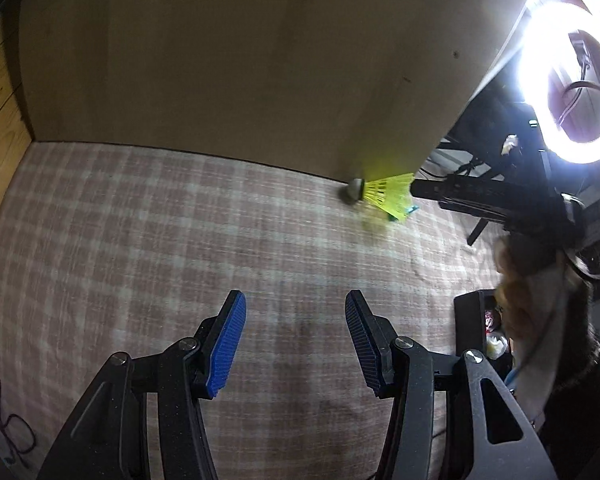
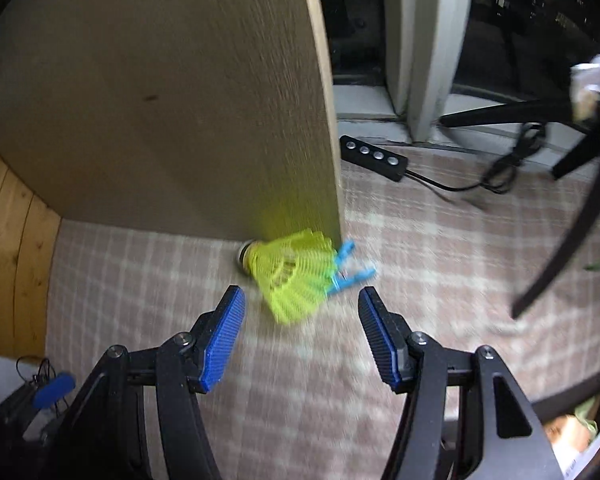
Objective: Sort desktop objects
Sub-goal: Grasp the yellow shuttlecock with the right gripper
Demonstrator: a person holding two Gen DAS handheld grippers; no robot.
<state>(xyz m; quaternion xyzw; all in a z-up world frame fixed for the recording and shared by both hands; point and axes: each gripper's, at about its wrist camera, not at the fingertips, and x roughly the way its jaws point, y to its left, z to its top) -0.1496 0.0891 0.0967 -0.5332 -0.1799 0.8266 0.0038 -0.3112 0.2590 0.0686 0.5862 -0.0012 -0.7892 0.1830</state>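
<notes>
A yellow-green shuttlecock with a white cork tip lies on its side on the checked tablecloth, against the base of a wooden board. A small light-blue clip lies just behind its skirt. My right gripper is open, its blue pads either side of the shuttlecock's skirt and just short of it. In the left wrist view the shuttlecock and the blue clip are far right. My left gripper is open and empty over bare cloth.
A black button controller with its cable lies behind the board's edge. Black stand legs cross the right side. A bright ring light glares at upper right. A black bin with items stands at the table's right. Wood planks are on the left.
</notes>
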